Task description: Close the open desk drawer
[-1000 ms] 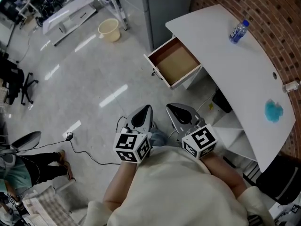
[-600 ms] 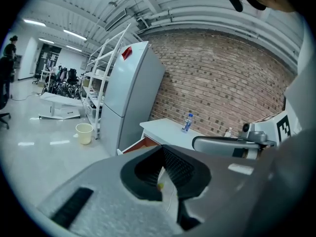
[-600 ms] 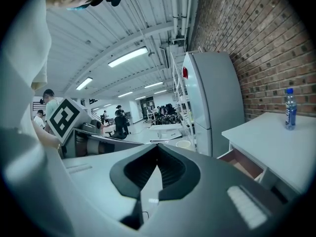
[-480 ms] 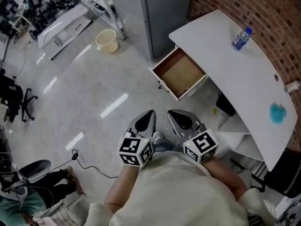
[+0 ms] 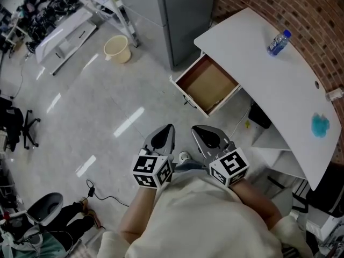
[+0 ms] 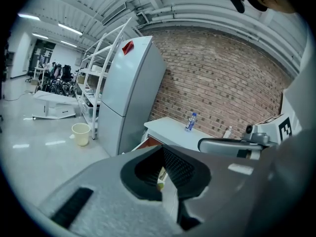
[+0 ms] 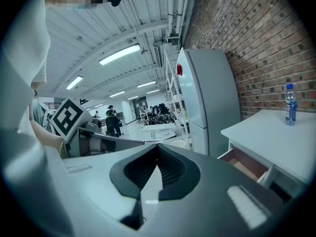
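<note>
The white desk [image 5: 279,79] stands against a brick wall, and its wooden drawer [image 5: 207,85] is pulled out, brown inside and empty as far as I see. The drawer also shows in the right gripper view [image 7: 249,164]. My left gripper [image 5: 163,135] and right gripper [image 5: 207,137] hang side by side over the floor, well short of the drawer front. Both are shut with nothing between their jaws. A water bottle [image 5: 279,42] stands on the desk top.
A tall grey refrigerator [image 5: 185,12] stands left of the desk, close to the drawer. A cream bucket [image 5: 116,48] sits on the glossy floor beyond. A blue cloth [image 5: 320,125] lies on the desk. Cables [image 5: 105,198] and an office chair [image 5: 40,211] are at lower left.
Both grippers and the head have moved toward the desk, so the drawer sits slightly nearer and more central. The jaws stayed shut.
</note>
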